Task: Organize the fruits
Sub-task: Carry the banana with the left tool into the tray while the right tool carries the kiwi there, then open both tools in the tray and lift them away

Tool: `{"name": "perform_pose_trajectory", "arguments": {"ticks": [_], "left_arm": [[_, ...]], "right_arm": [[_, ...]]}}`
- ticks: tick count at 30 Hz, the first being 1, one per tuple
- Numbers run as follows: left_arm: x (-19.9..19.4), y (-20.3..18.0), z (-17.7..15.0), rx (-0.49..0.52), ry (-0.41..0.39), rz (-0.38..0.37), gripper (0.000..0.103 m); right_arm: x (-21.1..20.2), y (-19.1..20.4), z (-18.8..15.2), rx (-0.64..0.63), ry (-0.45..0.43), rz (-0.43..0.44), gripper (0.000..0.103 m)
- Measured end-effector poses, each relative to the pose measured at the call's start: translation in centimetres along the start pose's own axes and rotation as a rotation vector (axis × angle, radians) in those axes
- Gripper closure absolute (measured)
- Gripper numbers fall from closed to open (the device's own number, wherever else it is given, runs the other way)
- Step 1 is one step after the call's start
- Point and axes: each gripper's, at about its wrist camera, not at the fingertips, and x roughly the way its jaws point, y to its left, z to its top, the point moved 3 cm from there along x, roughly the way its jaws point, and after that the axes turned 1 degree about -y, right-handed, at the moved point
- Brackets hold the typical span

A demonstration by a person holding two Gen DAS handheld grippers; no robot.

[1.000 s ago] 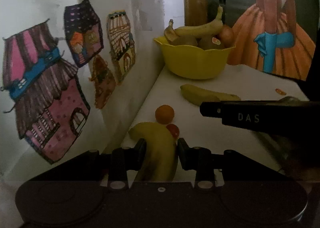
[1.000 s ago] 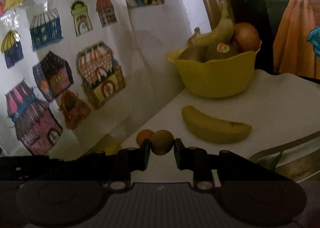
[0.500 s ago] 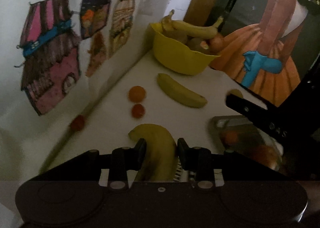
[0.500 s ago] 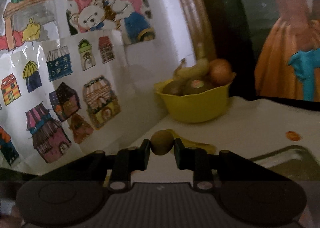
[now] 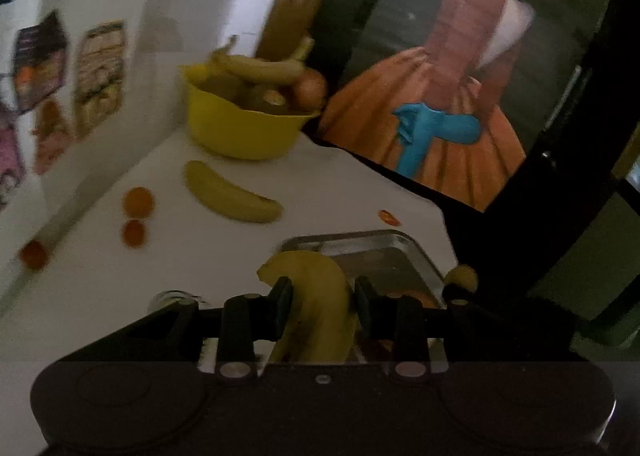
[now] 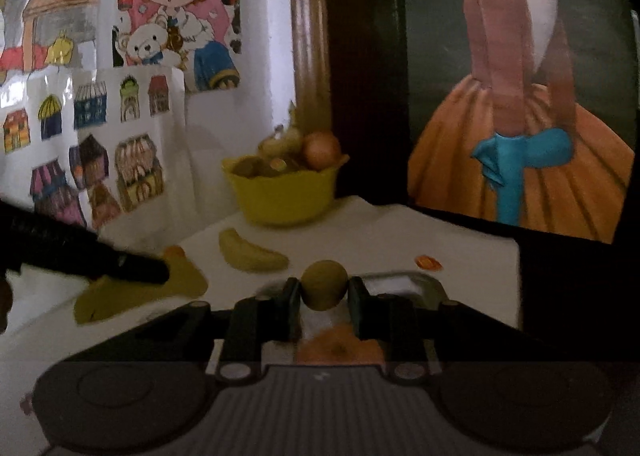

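Both of our grippers have swung away from the wall of drawings toward the metal tray since a second ago, and each still carries its fruit. We see the white table running back to the painting of a woman in an orange dress, with the house drawings on the wall to the left.

On the far side of the table stands the yellow bowl, piled with bananas and round brown fruit. Just in front of it a loose banana lies on the cloth. The tray sits nearer to us, and orange fruit shows inside it below our right gripper, though blurred.

Our left gripper is pinched on a yellow banana, its curved end rising above the fingers at the near left corner of the tray. Our right gripper squeezes a small round brown fruit between its fingertips, held over the tray.

Smaller things lie scattered: two orange fruits side by side left of the loose banana, a third one against the wall, and a flat orange piece beyond the tray.
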Motion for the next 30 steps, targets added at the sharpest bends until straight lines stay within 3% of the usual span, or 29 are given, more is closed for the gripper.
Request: {"name": "perform_pose_trajectory", "arguments": {"ticks": [8, 14, 16, 20, 27, 30], "left_arm": [[2.4, -4.5, -1.1, 0.041, 0.006, -0.053, 0.067], [3.5, -7.4, -2.1, 0.166, -0.074, -0.031, 0.072], [3.8, -8.3, -2.5, 0.22, -0.106, -0.052, 0.099], [4.3, -9.1, -3.2, 0.266, -0.109, -0.068, 0.096], [5.4, -7.6, -4.0, 0.205, -0.082, -0.055, 0.084], [5.2, -7.1, -4.0, 0.187, -0.086, -0.054, 0.08]], "right_arm": [[-2.1, -2.7, -3.9, 0.055, 0.038, -0.04, 0.074], [-2.2, -3.9, -5.6, 0.088, 0.059, -0.06, 0.074], [-2.0, -3.9, -5.9, 0.086, 0.065, -0.059, 0.074], [-1.6, -3.9, -6.5, 0.091, 0.076, -0.05, 0.074], [-1.2, -4.1, -7.6, 0.107, 0.099, -0.058, 0.073], [-1.3, -4.4, -7.9, 0.124, 0.094, -0.068, 0.068]]}}
